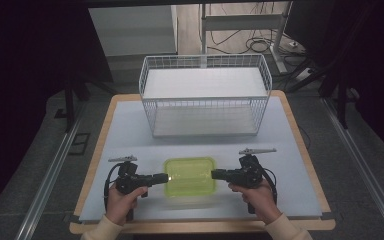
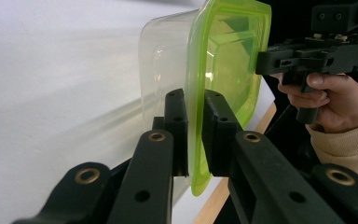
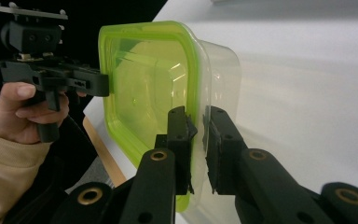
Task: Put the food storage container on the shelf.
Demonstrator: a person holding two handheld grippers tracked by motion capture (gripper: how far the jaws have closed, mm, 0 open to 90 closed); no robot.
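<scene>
Two grippers clamped on green-lidded container — left gripper on one rim, right gripper opposite

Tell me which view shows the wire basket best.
The high view: the white wire basket stands whole at the table's far side, beyond the green-lidded container. Neither gripper view helps with the basket; both look close along their jaws at the container's lid rim.

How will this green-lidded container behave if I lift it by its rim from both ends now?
The container looks empty and thin-walled, so probably light. Its clear plastic may flex slightly where the left gripper and right gripper pinch the rim. The glossy lid could prove slippery.
</scene>
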